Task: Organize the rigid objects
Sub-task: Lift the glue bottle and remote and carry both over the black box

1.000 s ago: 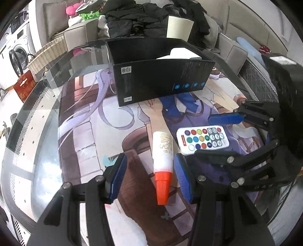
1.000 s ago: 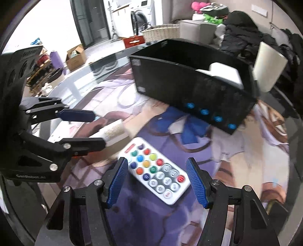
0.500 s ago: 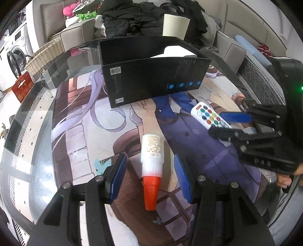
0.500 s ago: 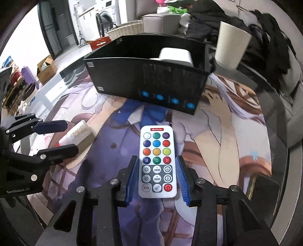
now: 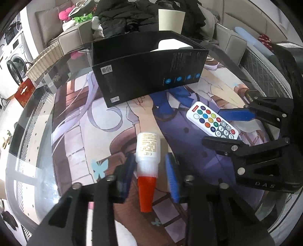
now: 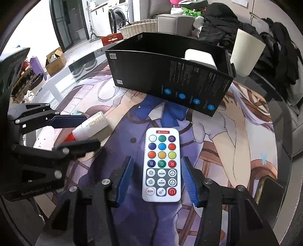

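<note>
A white glue bottle [image 5: 147, 147] with a red cap lies on the printed mat [image 5: 79, 132], cap towards the camera. My left gripper [image 5: 149, 157] straddles its shoulder. Its jaws are closing: the left pad touches the bottle and a thin gap shows at the right pad. A white remote [image 6: 162, 164] with coloured buttons lies flat between the fingers of my right gripper [image 6: 157, 159]. Those jaws are opening, with gaps on both sides of the remote. The open black box [image 6: 170, 79] stands behind, with a white object [image 6: 198, 56] inside it.
A white cup [image 6: 246, 51] stands just behind the box's right corner. The two grippers work side by side, close together. The glass table's curved edge [image 5: 24, 121] runs on the left. Beyond it are a wicker basket [image 6: 138, 28] and a sofa piled with dark clothes [image 5: 132, 15].
My right gripper shut on the remote, turned it lengthwise, and has now let go of it. My left jaws have narrowed around the glue bottle.
</note>
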Motion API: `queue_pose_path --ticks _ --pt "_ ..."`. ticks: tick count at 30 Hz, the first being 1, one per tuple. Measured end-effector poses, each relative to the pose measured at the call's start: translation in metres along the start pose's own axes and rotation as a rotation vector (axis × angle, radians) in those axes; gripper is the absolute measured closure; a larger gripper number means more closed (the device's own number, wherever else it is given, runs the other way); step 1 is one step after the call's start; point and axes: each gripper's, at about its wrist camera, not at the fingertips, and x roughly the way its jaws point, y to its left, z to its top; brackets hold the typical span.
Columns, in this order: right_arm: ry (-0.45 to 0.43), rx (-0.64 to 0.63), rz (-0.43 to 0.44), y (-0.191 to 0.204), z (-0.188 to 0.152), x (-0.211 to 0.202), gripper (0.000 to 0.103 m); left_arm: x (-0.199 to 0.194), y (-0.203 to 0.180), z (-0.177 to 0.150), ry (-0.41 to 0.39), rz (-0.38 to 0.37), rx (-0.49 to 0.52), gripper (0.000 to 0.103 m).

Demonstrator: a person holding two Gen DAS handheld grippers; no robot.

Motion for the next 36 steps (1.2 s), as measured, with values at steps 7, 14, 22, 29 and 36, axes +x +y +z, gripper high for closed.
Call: queue_pose_path --ticks 7,14,22,29,36 --pt "0.011 0.004 0.009 -0.002 0.002 0.000 0.064 -0.001 0.000 0.000 0.007 -0.016 0.003 0.079" --pt "-0.004 0.032 0.012 -0.002 0.005 -0.002 0.064 -0.011 -0.001 0.003 -0.032 -0.024 0.005 0.080" --pt "-0.247 0.072 0.023 -0.007 0.009 -0.049 0.064 -0.060 -0.003 0.013 -0.281 0.016 0.016 0.084" --pt "-0.618 0.048 -0.065 0.002 0.000 -0.118 0.064 -0.117 -0.004 0.011 -0.560 0.037 0.028 0.092" --pt "-0.617 0.033 -0.051 0.005 0.001 -0.123 0.064 -0.089 0.004 0.020 -0.404 -0.010 0.027 0.077"
